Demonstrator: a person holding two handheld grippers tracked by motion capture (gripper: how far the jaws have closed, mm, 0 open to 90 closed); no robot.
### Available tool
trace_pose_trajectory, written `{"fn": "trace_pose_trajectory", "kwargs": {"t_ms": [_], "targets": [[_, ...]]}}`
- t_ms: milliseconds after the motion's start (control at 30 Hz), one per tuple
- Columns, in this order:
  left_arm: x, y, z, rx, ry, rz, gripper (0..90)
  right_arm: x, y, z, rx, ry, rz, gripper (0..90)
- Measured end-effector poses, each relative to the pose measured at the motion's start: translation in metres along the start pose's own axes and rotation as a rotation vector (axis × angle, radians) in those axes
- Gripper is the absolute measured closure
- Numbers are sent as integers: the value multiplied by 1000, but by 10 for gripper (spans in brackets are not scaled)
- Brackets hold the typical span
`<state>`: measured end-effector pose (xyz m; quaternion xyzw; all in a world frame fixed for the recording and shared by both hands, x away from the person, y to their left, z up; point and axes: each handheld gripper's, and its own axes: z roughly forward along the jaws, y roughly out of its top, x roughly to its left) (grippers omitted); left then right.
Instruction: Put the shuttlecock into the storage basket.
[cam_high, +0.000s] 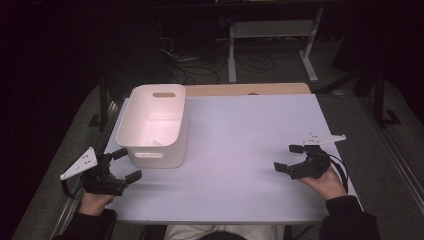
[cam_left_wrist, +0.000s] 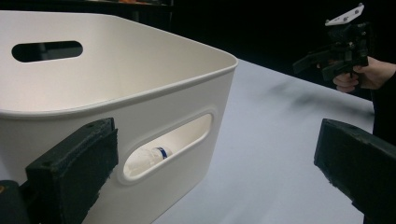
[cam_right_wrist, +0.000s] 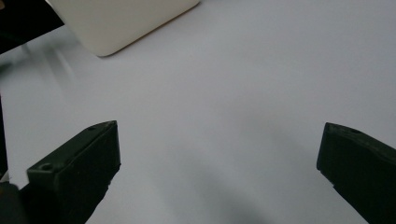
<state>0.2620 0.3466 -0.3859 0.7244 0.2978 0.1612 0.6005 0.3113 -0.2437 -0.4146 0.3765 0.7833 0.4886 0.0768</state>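
My left gripper (cam_high: 121, 167) stood wide open and empty, just beside the white plastic handled bin (cam_high: 155, 125). My right gripper (cam_high: 291, 159), equally open and empty, lay well apart.

- A flat white rectangular tabletop (cam_high: 240, 150) carried everything, its bare middle lying between the two grippers.
- A white plastic bin with slot handles (cam_high: 152, 125) stood on it, just ahead of the left gripper (cam_high: 126, 164).

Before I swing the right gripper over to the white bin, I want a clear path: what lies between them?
Bare table lies between the right gripper and the white bin, as the high view shows.
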Motion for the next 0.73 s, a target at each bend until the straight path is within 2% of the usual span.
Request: {"fn": "trace_pose_trajectory", "kwargs": {"t_ms": [300,533,733], "targets": [[0,0,0,0,1,1,0,-2,-16,-12,-24,-38,5,0],[0,0,0,1,0,2,0,-1,-26,-15,-4,-53,-23,0],[0,0,1,0,-2,2,0,-1,-32,-17,-4,-61,-24,0]]}}
